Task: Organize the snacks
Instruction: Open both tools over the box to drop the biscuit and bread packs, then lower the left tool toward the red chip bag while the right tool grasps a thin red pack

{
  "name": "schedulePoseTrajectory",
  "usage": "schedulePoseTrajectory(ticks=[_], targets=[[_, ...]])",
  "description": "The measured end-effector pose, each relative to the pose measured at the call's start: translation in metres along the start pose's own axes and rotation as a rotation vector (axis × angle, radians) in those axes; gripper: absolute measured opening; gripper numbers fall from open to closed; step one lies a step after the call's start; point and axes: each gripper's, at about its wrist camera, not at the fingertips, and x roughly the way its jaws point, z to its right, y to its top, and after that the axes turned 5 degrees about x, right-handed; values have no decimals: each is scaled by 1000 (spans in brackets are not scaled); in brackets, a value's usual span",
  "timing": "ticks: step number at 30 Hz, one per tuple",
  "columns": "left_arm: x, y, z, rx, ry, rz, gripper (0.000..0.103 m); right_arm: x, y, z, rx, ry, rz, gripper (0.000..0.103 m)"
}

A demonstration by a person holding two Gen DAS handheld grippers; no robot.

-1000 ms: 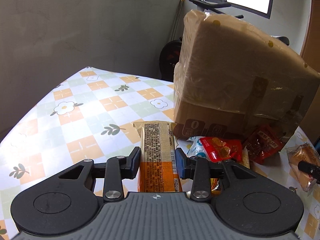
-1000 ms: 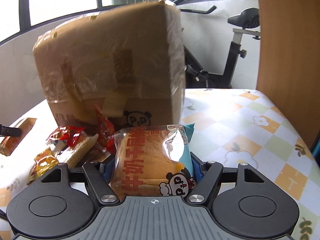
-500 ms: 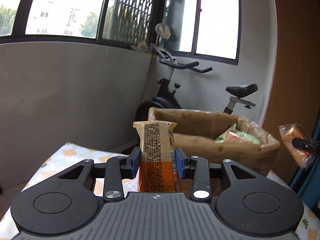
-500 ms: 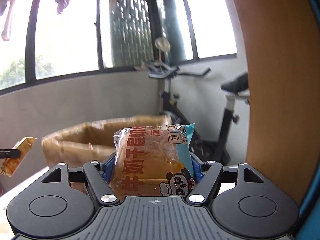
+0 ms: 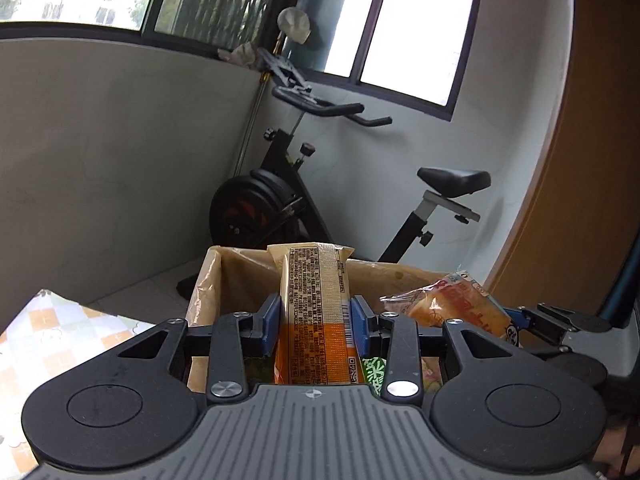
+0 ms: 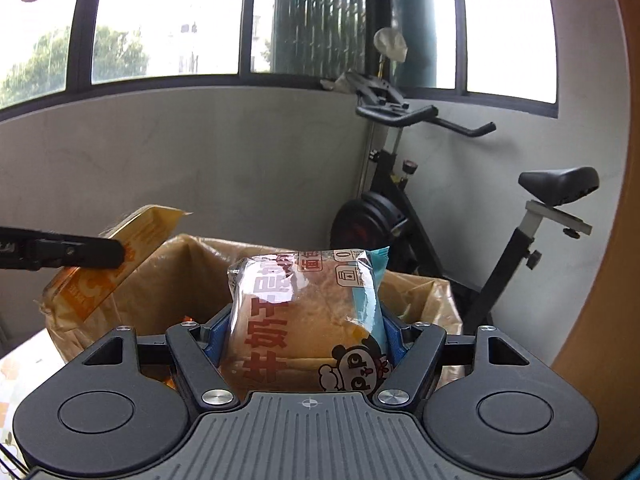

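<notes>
An orange snack pack (image 5: pixel 316 316) is clamped upright in the left gripper (image 5: pixel 316 322). A bread bag (image 6: pixel 306 320) is squeezed in the right gripper (image 6: pixel 304 334). Both are held over the open brown box (image 6: pixel 192 272) on the desk (image 5: pixel 52 336).

The left gripper (image 5: pixel 316 322) points toward 12 o'clock, its blue-padded fingers (image 5: pixel 270 322) clamped on a packet. The right gripper (image 6: pixel 306 332), at its 3 o'clock, is likewise level and gripping, fingers (image 6: pixel 394 338) spread wider.
</notes>
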Motion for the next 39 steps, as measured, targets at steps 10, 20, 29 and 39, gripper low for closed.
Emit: schedulePoseTrajectory(ticks=[10, 20, 29, 39], targets=[[4, -2, -6, 71, 10, 16, 73, -6, -4, 0, 64, 66, -6, 78], [-61, -13, -31, 79, 32, 48, 72, -91, -34, 42, 130, 76, 135, 68], [-104, -68, -52, 26, 75, 11, 72, -131, -85, 46, 118, 58, 151, 64], [-81, -140, -56, -117, 57, -154, 65, -113, -143, 23, 92, 76, 26, 51]])
